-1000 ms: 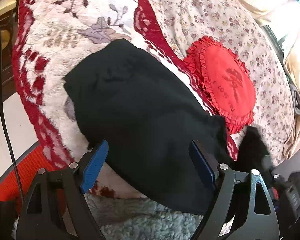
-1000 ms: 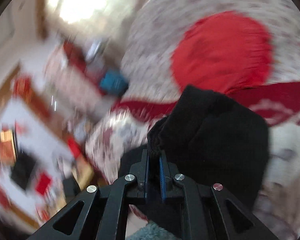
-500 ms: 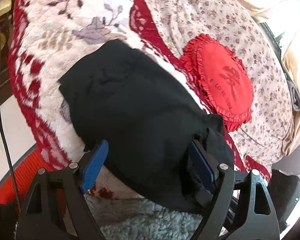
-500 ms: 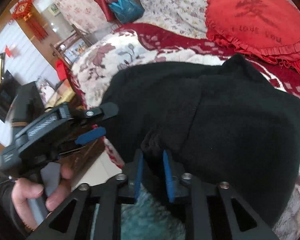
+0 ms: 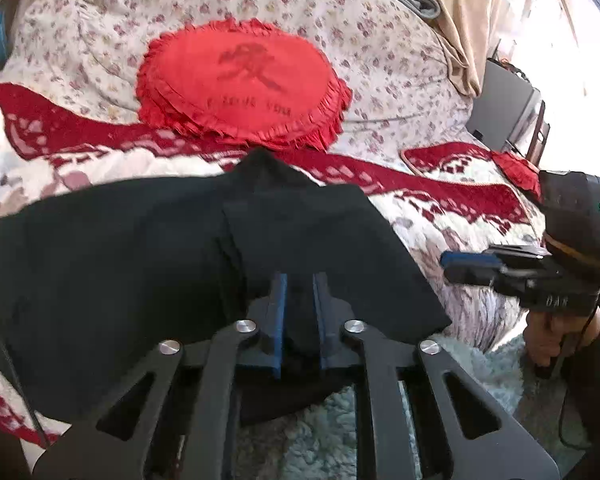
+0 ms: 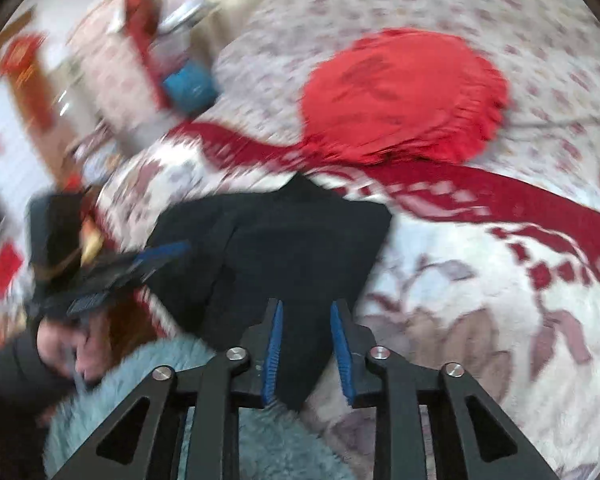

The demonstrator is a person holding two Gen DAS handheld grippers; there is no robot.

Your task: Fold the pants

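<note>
The black pants [image 5: 148, 256] lie folded on a white and red flowered blanket [image 5: 452, 220]. My left gripper [image 5: 299, 296] is nearly shut on the near edge of the pants, with black cloth between its blue pads. In the right wrist view the pants [image 6: 284, 248] lie ahead, blurred. My right gripper [image 6: 306, 332] is part open, its blue pads on either side of a near corner of the pants without pinching it. The right gripper also shows at the right of the left wrist view [image 5: 472, 264], and the left gripper at the left of the right wrist view [image 6: 152, 256].
A round red frilled cushion [image 5: 240, 84] lies just beyond the pants on a flowered quilt [image 5: 380, 32]. A pale blue fluffy cover [image 6: 148, 412] lies at the near edge. Beige cloth [image 5: 452, 8] and a dark chair [image 5: 504, 108] stand at the right. Furniture [image 6: 112, 52] crowds the room at the left.
My left gripper has closed from wide open onto the pants' near edge. My right gripper has opened and let go of the bunched cloth. Both views have swung toward the red cushion.
</note>
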